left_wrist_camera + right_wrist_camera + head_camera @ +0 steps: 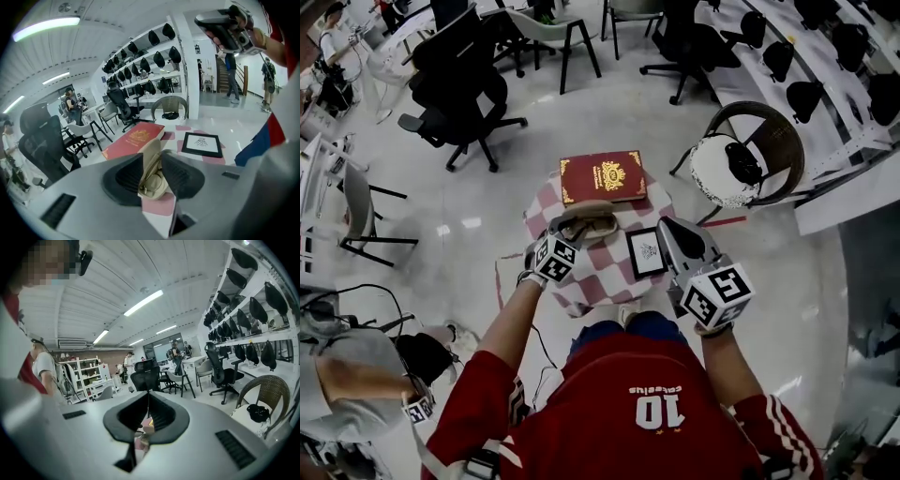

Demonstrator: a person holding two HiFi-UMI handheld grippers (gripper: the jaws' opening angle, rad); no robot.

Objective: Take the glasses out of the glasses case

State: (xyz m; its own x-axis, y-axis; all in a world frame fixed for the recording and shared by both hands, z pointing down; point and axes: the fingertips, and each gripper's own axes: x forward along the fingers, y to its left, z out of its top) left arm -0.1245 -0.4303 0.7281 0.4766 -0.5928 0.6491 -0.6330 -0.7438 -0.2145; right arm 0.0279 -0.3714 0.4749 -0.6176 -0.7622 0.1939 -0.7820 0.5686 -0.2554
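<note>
Squeezing a beige glasses case (151, 178) from both sides with the dark pads of the left gripper (153, 157), clenching on the soft fabric and pinching it narrow. Holding the case on edge in the left gripper view, stretching away from the jaws, with a small metal ring (143, 190) dangling at the near end and a red book (133, 139) lying beyond it. Appearing in the head view as a beige oval with a darker hollow inside, long axis running roughly left to right across the person's front, from the left gripper toward the right one. Sitting over the far half of a small round table (614, 281) draped in pink-and-white checks, just on the near side of the book; contents too small to make out.

Holding the right gripper (148, 398) clenched on nothing, with its pads meeting at the tips and only a thin slit showing between them. Pointing it level out into the room in its own view, toward office chairs and shelves of dark bags. Hovering it, in the head view, over the table's right edge beside a black-framed picture (647, 251), nose aiming at the case's right end, near it but apart.

Reaching the bare left forearm (511, 323) forward from a red sleeve up to the marker cube. Bending the right forearm (722, 361) in close at the side, under its own cube.
</note>
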